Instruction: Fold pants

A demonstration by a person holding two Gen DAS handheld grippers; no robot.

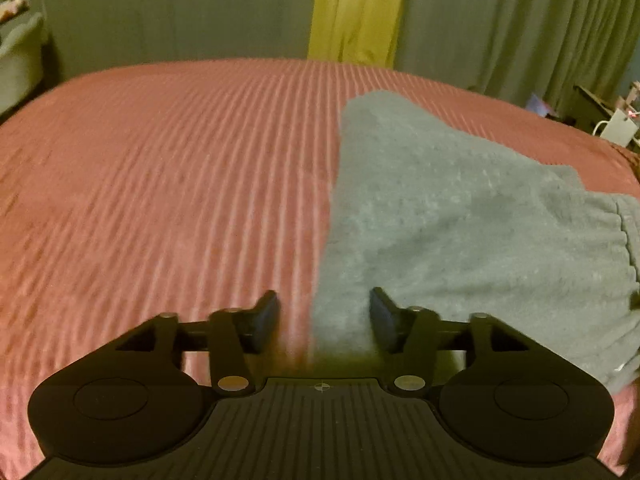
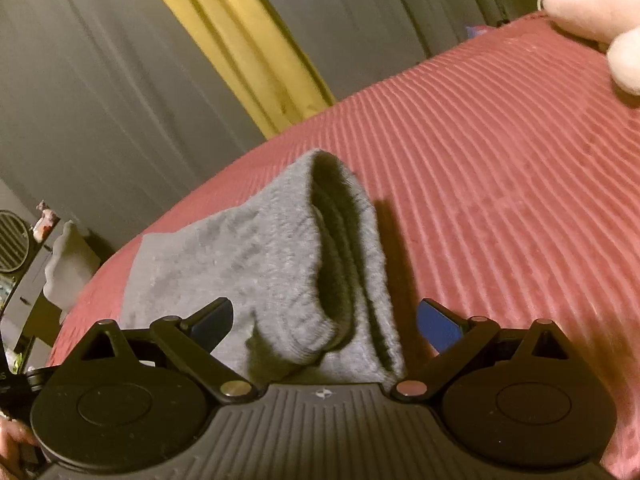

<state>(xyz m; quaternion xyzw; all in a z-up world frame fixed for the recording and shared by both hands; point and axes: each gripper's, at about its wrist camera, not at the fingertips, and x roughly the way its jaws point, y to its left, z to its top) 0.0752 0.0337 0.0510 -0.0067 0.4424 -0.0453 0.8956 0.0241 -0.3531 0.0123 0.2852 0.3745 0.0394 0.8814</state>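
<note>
The pants lay on the bed, toward its right side in the left wrist view; the left gripper sat at their near left edge, fabric between its fingers; behind the bed hung curtains; in the right wrist view the right gripper straddled the pants' near end; a hand was over the bed's far right.

Grey pants on a ribbed pink-red bedspread — grey-green curtains, one yellow.
</note>
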